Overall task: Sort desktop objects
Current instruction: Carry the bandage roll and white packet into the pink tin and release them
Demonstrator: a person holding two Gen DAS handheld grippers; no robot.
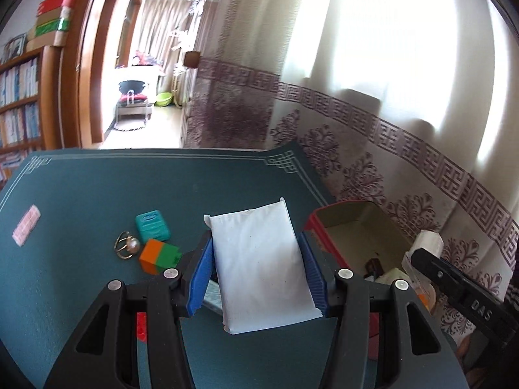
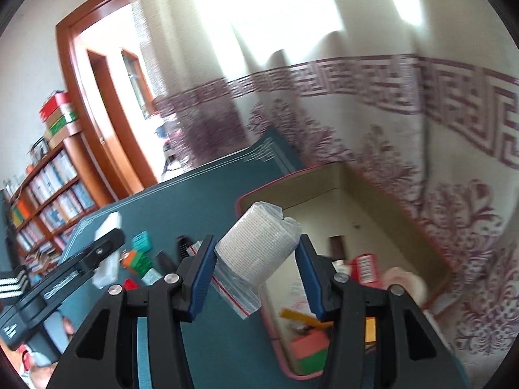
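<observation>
While the white packet is clamped in the left gripper above the green mat, a bagged gauze roll is pinched by the right gripper at the red-rimmed box. With both loads carried toward that box together, a collision could be caused, and the roll could be slipped from its slick bag.

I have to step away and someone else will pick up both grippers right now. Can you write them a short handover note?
Left gripper: shut on a white packet, held above the green mat.
Right gripper: shut on a bagged gauze roll, near the red box's rim.
Done: the box already holds several things, among them an orange-and-green block and a red packet.
Left: put both held items in the box, then clear the mat: teal case, pearl ring, orange-and-green block, pink strip, and a small red piece under the left gripper.
</observation>
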